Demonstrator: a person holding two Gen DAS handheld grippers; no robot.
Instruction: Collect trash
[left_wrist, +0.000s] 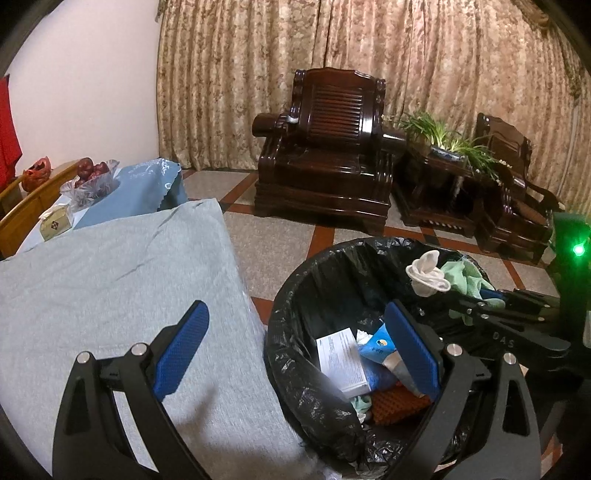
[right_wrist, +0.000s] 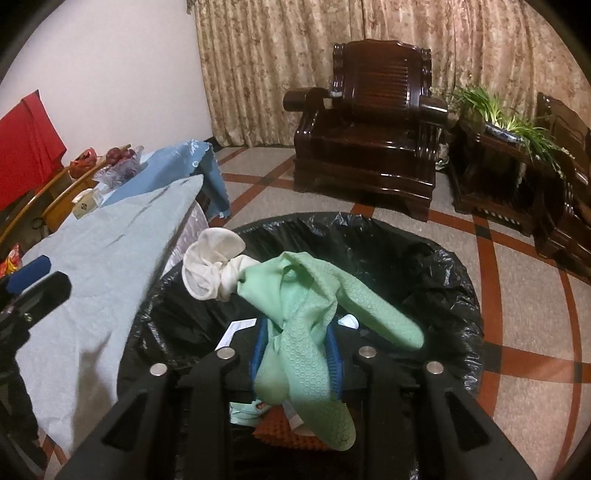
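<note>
My right gripper (right_wrist: 295, 354) hangs over the black bin (right_wrist: 458, 266), its blue pads loosely around a green glove (right_wrist: 310, 332) with a white sock (right_wrist: 210, 266) knotted on. My left gripper (left_wrist: 295, 350) is wide open with nothing in it, near the bin's left edge. The sock hangs toward the bin's left rim, so it could catch there or slide onto the grey cloth (left_wrist: 110, 266).

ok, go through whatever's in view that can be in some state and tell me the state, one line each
left gripper: open, empty, beside the bin.
right gripper: above the bin, green glove between its pads.
green glove: crumpled, dangling over the bin, white cuff sticking out.
trash bin: open, black liner fitted, partly filled.
white leaflet: lying inside the bin.
grey cloth: spread flat.
</note>
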